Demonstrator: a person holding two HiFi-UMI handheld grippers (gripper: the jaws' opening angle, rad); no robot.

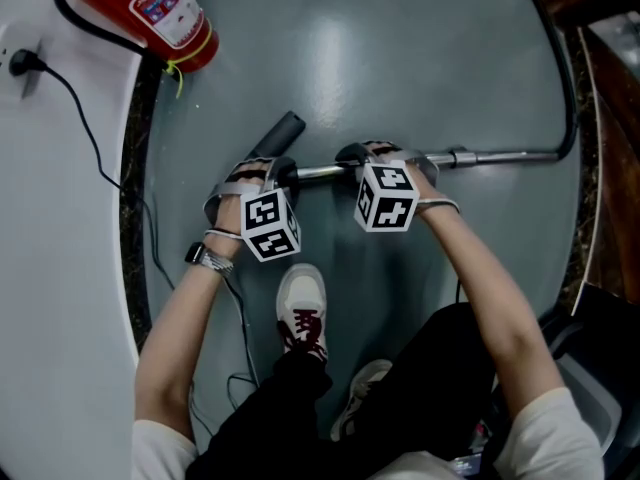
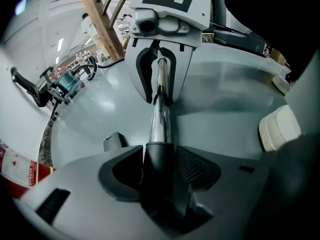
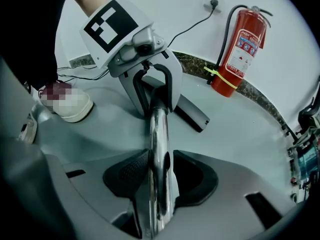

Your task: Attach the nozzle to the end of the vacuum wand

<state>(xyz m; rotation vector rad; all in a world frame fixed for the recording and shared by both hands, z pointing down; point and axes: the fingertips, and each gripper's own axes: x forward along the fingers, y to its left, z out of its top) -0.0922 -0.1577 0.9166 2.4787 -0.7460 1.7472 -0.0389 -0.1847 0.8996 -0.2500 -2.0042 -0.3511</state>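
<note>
The chrome vacuum wand (image 1: 480, 155) lies level across the grey floor, and the black nozzle (image 1: 278, 133) angles up and left from its left end. My left gripper (image 1: 280, 173) is shut on the nozzle's black collar (image 2: 159, 174), where the wand (image 2: 161, 119) enters it. My right gripper (image 1: 362, 156) is shut on the wand (image 3: 157, 144) a short way to the right. In the left gripper view the right gripper (image 2: 159, 79) faces me along the tube. In the right gripper view the left gripper (image 3: 152, 91) stands at the tube's far end, and the nozzle's tip (image 3: 192, 114) sticks out behind it.
A red fire extinguisher (image 1: 150, 8) stands at the back left by the white wall (image 1: 60, 268), which carries a socket and cable (image 1: 20, 63). The vacuum's black hose (image 1: 565, 88) curves away on the right. The person's white shoe (image 1: 302, 303) rests just below the grippers.
</note>
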